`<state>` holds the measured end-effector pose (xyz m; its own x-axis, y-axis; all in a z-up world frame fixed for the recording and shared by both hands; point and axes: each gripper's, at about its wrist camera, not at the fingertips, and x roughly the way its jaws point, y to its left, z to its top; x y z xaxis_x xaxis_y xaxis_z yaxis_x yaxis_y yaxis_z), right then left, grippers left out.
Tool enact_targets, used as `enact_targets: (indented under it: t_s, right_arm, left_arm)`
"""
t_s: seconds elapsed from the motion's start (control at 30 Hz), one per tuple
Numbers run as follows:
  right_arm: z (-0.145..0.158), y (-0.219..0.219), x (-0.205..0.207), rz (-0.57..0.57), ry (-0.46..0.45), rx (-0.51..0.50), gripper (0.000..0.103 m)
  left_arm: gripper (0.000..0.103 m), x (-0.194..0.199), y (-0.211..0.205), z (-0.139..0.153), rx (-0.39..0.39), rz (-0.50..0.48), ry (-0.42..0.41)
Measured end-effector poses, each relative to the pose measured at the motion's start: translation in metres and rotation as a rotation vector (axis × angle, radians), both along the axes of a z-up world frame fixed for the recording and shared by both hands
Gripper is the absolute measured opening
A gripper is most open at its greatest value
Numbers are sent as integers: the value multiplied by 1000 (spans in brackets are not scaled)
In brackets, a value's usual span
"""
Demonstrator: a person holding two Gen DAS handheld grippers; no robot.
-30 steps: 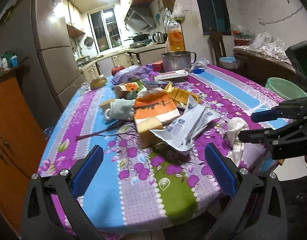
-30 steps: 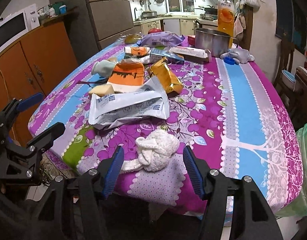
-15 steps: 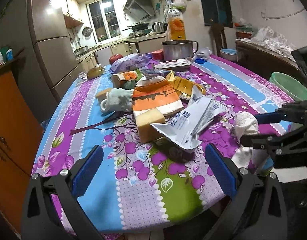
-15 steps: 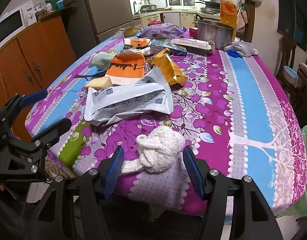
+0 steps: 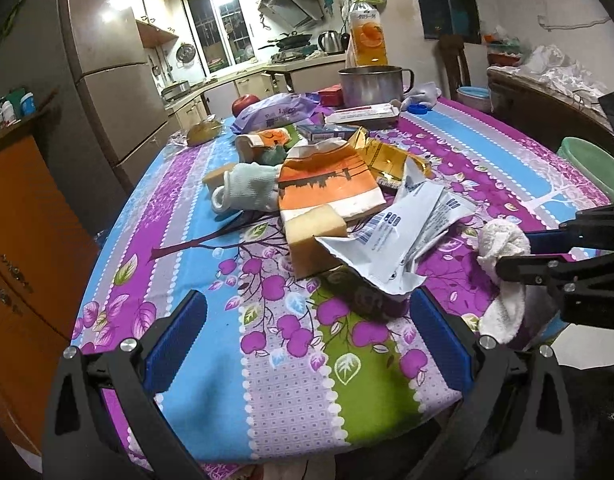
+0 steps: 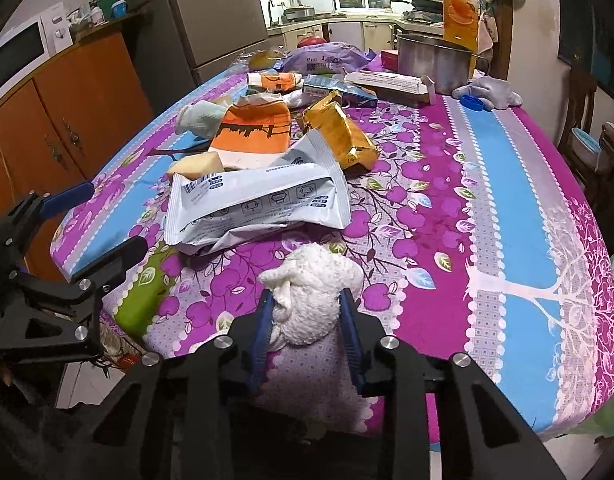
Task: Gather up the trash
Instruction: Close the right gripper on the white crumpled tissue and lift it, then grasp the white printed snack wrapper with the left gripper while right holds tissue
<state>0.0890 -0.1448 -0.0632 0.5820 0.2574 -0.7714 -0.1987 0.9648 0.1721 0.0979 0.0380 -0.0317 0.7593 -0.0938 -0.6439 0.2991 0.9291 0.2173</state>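
**Right hand-held gripper closing on white rag at near edge of surface**

The rag (image 6: 313, 300), a knotted white cloth wad, lies at the near edge of the surface (image 6: 507, 216), directly ahead of the right hand-held gripper (image 6: 307, 334) and between its blue pads. The jaws are closing; both pads already touch the wad's flanks. From the left wrist view the rag (image 5: 503, 248) sits well to the right of the left hand-held gripper (image 5: 307, 344), whose jaws stand wide apart with nothing between them. The right hand is plainly the nearer.

Orientation: the knotted head points away from the gripper, toward the grey wrapper (image 6: 259, 200); a loose tail hangs back over the surface's edge. The long axis thus runs roughly along the gripper's own line, so the pads bear across the narrow width.

Judgement: the grip looks sound, though the hanging tail may snag at the edge on lifting.
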Motion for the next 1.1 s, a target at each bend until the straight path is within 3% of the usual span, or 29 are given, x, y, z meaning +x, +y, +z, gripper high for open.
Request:
enact_targets:
  t_s: [0.7,0.77,0.9,1.1]
  right_arm:
    - [12,-13,-14,-27,-75,37,31]
    - [15,-17,-16,-41,-90,40,31]
    - [20,-29,-23,-75,-118,58,31]
    - [24,-44,-31,-118,-146,92,31]
  left_arm:
    - [98,1,-9,0,48,-2,-2]
    - [98,-2,-12,2,46,-46,-13]
    - [97,-10,-13,9,35,-267,-55]
    - [84,5,-16,6,7,-522,-2]
